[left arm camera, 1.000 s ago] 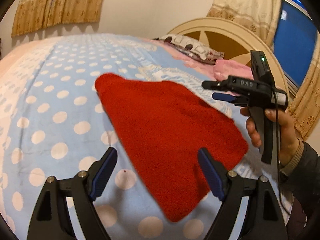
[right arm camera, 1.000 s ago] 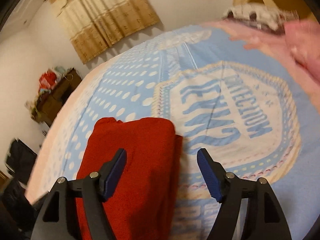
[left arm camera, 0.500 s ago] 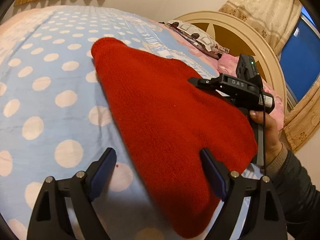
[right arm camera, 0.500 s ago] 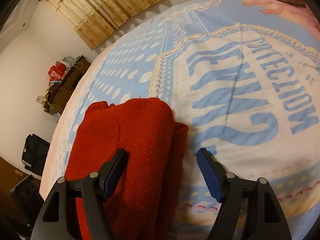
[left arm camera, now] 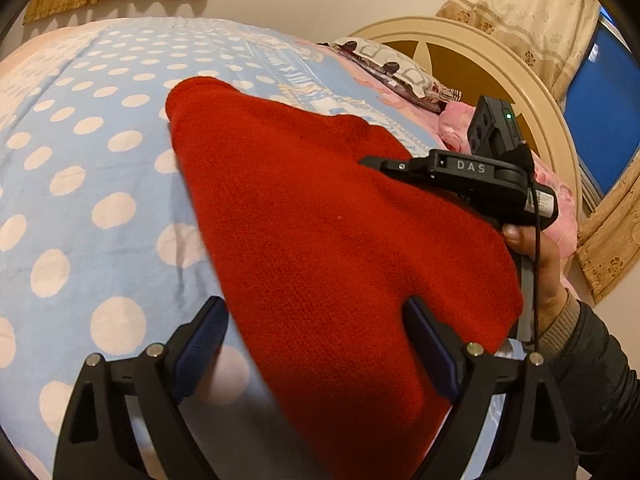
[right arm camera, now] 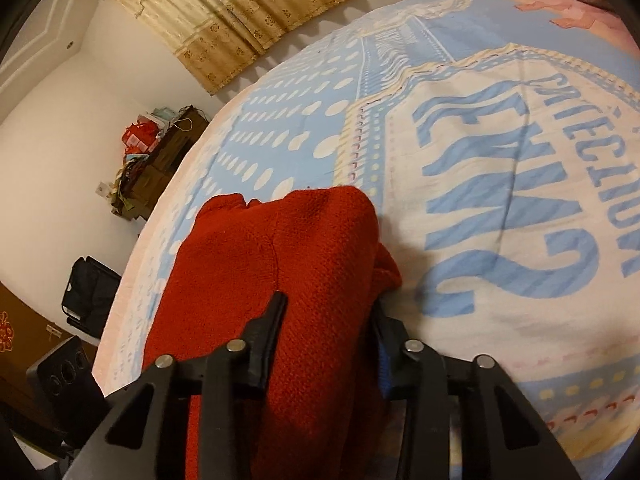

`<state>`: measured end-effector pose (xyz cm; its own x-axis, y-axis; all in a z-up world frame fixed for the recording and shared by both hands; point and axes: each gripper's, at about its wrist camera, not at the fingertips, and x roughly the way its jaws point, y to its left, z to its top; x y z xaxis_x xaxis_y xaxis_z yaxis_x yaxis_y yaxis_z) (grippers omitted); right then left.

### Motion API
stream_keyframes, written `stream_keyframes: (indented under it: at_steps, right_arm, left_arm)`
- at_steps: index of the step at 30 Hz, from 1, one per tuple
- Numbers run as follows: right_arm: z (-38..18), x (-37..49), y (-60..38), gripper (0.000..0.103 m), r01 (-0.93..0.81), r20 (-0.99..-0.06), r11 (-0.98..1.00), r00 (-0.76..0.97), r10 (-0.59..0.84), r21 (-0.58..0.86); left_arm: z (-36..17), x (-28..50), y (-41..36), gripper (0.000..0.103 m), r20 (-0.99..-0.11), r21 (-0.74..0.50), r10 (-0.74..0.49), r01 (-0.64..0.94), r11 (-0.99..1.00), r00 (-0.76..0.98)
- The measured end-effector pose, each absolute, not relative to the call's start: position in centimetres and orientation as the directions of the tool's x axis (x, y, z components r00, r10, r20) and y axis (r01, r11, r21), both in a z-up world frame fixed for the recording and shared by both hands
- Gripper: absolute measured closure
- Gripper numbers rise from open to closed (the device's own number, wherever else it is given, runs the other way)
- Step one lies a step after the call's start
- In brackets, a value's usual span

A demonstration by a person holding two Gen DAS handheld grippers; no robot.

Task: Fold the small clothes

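Warm dim indoor light, heavy fisheye warp, dark vignette corners, slight blur

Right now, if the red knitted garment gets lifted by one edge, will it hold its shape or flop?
Probably flop: the red knitted garment bunches where the right gripper has just closed on it. Its loose, thick knit likely grips the pads rather than slipping, and drags on the bedspread.

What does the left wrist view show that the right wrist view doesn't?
Left wrist only: the open left gripper straddling the garment's near edge, the person's hand holding the right gripper's body, the headboard and pillow.
Right wrist only: the right gripper, jaws just closing, pinching a fold; the cluttered cabinet.
Both: the red garment on the bedspread.
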<state>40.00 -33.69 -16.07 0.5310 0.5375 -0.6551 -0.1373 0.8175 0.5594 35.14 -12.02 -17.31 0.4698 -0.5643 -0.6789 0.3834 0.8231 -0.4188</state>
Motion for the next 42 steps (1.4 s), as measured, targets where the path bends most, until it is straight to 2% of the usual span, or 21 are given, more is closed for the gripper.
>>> stream_keyframes:
  at_steps: [2, 4, 22, 28, 42]
  right_arm:
    - [-16.1, 40.0, -33.7, 0.069, -0.139, -0.648, 0.811, 0.532, 0.545, 0.568]
    - [-16.1, 39.7, -33.5, 0.070, -0.148, -0.645, 0.812, 0.535, 0.546, 0.564]
    - [-14.2, 38.2, -31.2, 0.073, -0.175, -0.674, 0.898, 0.608, 0.421, 0.403]
    - [-12.5, 36.3, -30.1, 0.074, -0.208, -0.645, 0.899, 0.636, 0.424, 0.386]
    - [-11.6, 31.4, -23.0, 0.074, -0.313, -0.631, 0.869, 0.599, 0.493, 0.382]
  left_arm:
    - [-17.3, 35.1, -12.0, 0.014, -0.678, -0.420, -0.565, 0.384, 0.823, 0.470]
    - [-17.1, 35.0, -12.2, 0.023, -0.675, -0.416, -0.570, 0.397, 0.818, 0.468]
    - [-15.4, 33.9, -13.4, 0.060, -0.700, -0.273, -0.476, 0.416, 0.867, 0.533]
    - [-14.4, 32.8, -12.8, 0.064, -0.717, -0.251, -0.450, 0.406, 0.879, 0.532]
    - [-12.6, 26.3, -7.6, 0.065, -0.728, -0.197, -0.371, 0.342, 0.919, 0.577]
